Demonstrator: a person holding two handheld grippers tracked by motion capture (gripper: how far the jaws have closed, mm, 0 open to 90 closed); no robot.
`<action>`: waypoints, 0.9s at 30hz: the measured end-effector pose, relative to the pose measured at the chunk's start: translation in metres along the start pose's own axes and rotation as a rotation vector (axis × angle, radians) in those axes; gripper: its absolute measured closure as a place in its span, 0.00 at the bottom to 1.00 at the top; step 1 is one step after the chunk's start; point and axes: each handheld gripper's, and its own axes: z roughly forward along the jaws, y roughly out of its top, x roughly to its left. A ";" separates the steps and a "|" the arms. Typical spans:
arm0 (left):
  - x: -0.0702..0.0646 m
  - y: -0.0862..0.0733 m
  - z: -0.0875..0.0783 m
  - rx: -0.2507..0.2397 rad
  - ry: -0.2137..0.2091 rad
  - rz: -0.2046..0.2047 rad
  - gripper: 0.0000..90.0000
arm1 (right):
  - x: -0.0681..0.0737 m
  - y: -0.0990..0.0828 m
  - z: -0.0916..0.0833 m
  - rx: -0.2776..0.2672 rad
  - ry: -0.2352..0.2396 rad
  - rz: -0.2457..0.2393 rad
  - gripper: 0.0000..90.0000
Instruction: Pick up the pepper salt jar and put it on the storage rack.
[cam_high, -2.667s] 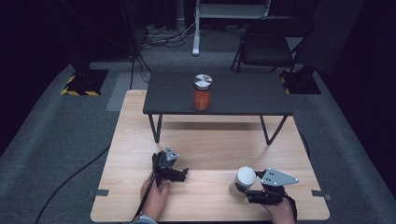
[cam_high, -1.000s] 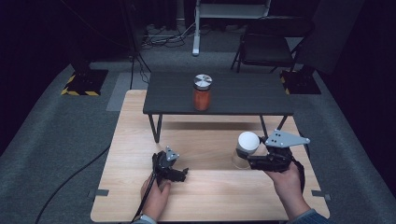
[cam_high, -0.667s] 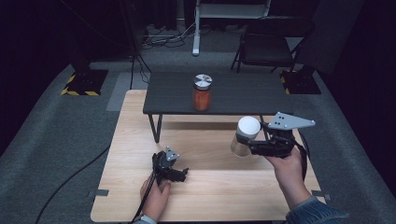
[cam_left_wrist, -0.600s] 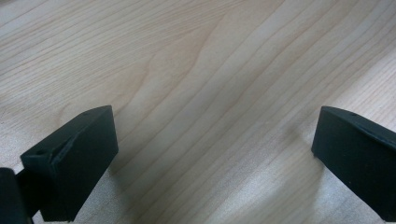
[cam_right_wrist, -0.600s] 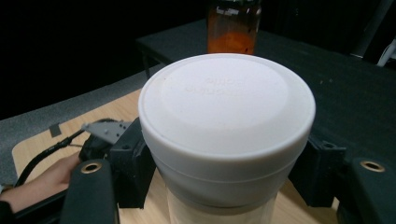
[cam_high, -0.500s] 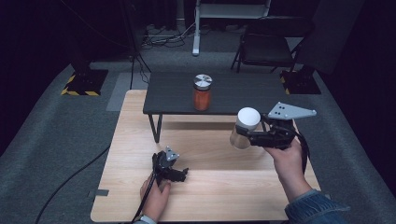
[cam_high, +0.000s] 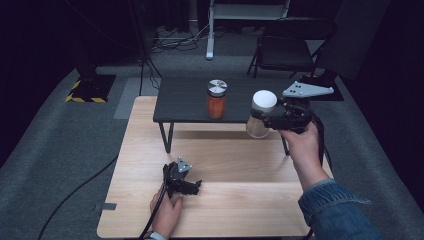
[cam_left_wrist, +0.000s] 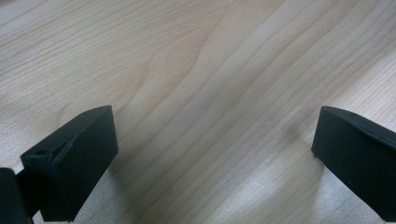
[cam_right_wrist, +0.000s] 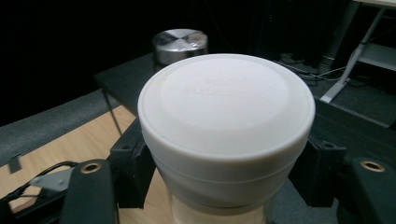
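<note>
A: Right gripper view: the right tongs (cam_right_wrist: 224, 186) are clamped on the white-lidded jar (cam_right_wrist: 227, 126), held in the air off the raised shelf's (cam_high: 185, 100) right front corner.

B: Carrying step, I judge. Next: lift over the edge and set it down beside the orange jar (cam_high: 216, 99). Left tongs (cam_left_wrist: 215, 158) rest released on the desk (cam_high: 240, 160).

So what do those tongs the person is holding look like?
Both are black. The right tongs carry a grey three-cornered plate on top; the left tongs bear a smaller one and trail a black cable. The right arm wears a blue denim sleeve.
</note>
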 end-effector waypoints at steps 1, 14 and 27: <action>0.000 0.000 0.000 0.000 -0.002 0.002 0.00 | -0.002 0.002 0.002 0.001 -0.007 0.003 0.37; 0.000 0.001 0.000 0.003 -0.003 0.003 0.00 | -0.023 0.018 0.022 -0.022 -0.064 0.027 0.37; 0.000 0.000 0.000 0.003 -0.003 0.005 0.00 | -0.030 0.013 0.044 -0.017 -0.077 0.051 0.37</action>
